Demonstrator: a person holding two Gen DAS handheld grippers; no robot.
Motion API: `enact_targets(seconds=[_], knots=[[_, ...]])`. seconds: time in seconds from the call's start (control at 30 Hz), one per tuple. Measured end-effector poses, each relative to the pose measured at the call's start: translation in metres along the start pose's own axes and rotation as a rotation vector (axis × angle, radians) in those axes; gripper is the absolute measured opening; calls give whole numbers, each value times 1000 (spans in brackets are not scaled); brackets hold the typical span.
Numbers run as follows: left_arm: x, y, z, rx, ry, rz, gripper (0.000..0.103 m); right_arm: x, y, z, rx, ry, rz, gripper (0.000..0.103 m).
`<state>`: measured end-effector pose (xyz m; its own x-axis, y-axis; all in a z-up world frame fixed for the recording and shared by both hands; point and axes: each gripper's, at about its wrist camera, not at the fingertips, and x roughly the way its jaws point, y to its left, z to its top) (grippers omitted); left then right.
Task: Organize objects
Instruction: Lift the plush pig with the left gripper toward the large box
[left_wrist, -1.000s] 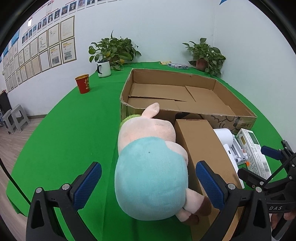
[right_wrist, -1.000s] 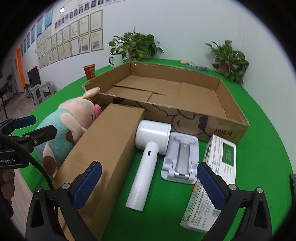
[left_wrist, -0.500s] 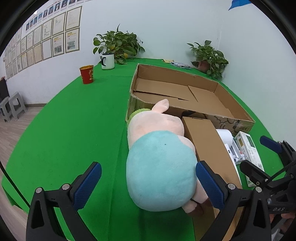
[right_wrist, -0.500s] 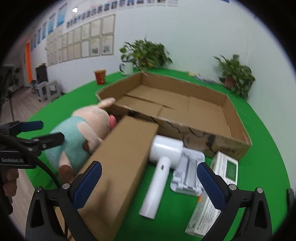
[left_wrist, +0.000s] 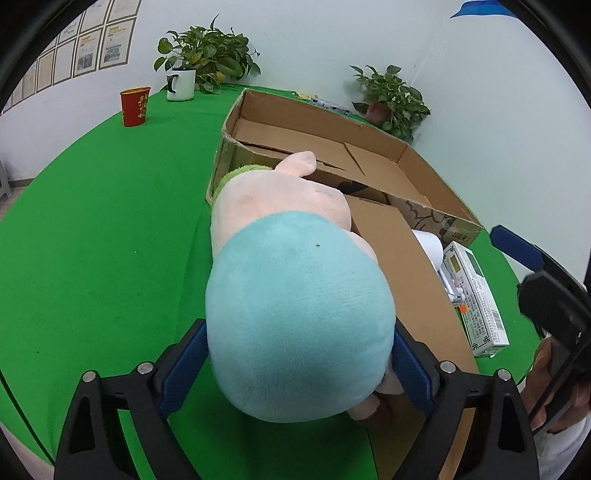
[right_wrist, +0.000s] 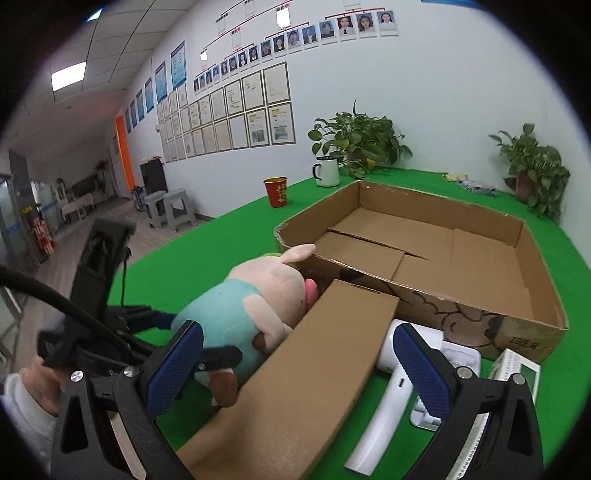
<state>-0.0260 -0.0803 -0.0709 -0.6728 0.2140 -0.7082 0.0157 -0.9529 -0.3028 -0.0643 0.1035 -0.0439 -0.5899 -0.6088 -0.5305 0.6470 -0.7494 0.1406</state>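
Step in hand: taking up the plush (left_wrist: 295, 317) for the tray (left_wrist: 417, 162). The plush lies on the green cloth (left_wrist: 103, 236) just before the tray's near wall, snout against it, a long carton (right_wrist: 306, 380) alongside. The left gripper (left_wrist: 299, 373) has just been closing — its pads now touch both flanks of the teal body. The right gripper (right_wrist: 295, 365) hangs wide open over the carton, holding nothing. Next, judged: firm the grip, lift clear of the wall, carry forward into the tray.
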Motion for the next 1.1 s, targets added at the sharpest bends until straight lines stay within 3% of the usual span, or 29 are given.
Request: enact_targets(seconds=[0.2, 0.4, 0.67, 0.8, 0.93, 1.1], knots=[[-9, 5, -7, 11, 7, -18, 76, 33, 3, 15, 88, 70, 130, 102], [-32, 22, -27, -42, -14, -56, 74, 67, 25, 35, 116, 139, 235, 102], [-56, 32, -44, -44, -24, -47, 74, 107, 45, 28, 190, 339, 218, 102], [-58, 24, -49, 20, -27, -22, 73, 106, 58, 11, 212, 404, 215, 102], [-55, 8, -53, 82, -33, 19, 73, 103, 72, -1, 154, 420, 135, 103], [-53, 2, -54, 83, -46, 27, 70, 96, 68, 0, 175, 399, 112, 98]])
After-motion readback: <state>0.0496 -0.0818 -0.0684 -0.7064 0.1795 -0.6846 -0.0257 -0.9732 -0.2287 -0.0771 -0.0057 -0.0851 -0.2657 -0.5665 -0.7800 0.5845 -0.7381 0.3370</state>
